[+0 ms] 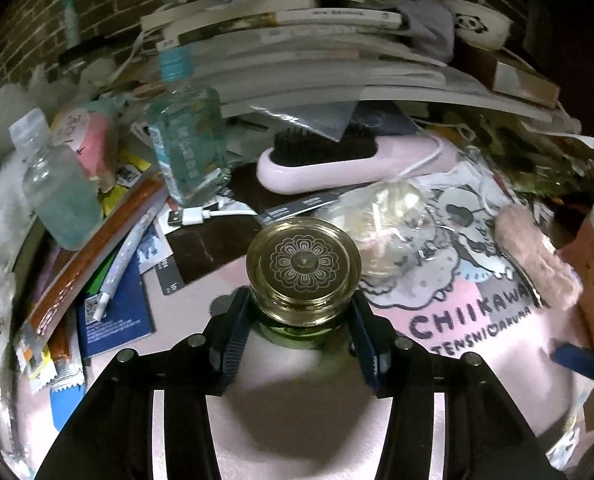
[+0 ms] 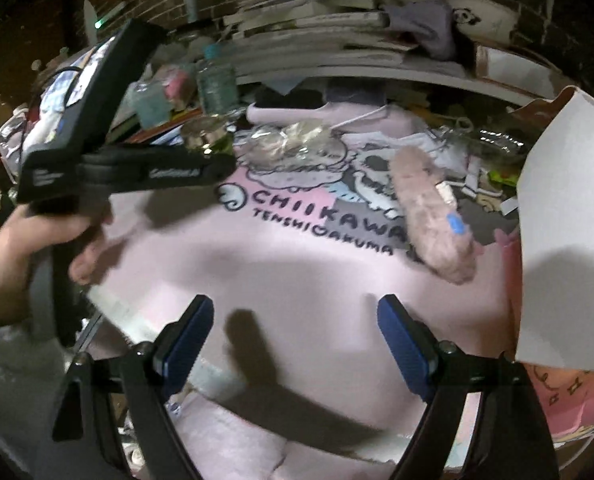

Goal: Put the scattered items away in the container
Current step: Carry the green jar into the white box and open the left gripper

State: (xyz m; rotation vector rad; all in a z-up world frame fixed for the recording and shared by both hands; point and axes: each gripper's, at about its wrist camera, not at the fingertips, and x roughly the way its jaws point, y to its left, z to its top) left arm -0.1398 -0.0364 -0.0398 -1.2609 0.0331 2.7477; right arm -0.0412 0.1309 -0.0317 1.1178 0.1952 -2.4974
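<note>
My left gripper (image 1: 303, 324) is shut on a small green glass jar with a gold flower-patterned lid (image 1: 303, 266), held above the pink Chiikawa mat (image 1: 305, 412). In the right wrist view the left gripper (image 2: 221, 152) shows at the left in a hand, with the jar (image 2: 209, 136) at its tips. My right gripper (image 2: 293, 344) is open and empty over the mat (image 2: 305, 280). A pink fuzzy case (image 2: 433, 220) lies on the mat ahead to the right; it also shows in the left wrist view (image 1: 537, 256). A white box (image 2: 569, 220), open at the top, stands at the right edge.
Two clear bottles (image 1: 185, 140) (image 1: 57, 196), snack sticks (image 1: 97, 248), a USB cable (image 1: 193, 216), a pink hairbrush (image 1: 337, 160) and a clear bag (image 1: 385, 220) crowd the mat's far side. A sagging stack of books (image 1: 317, 60) looms behind.
</note>
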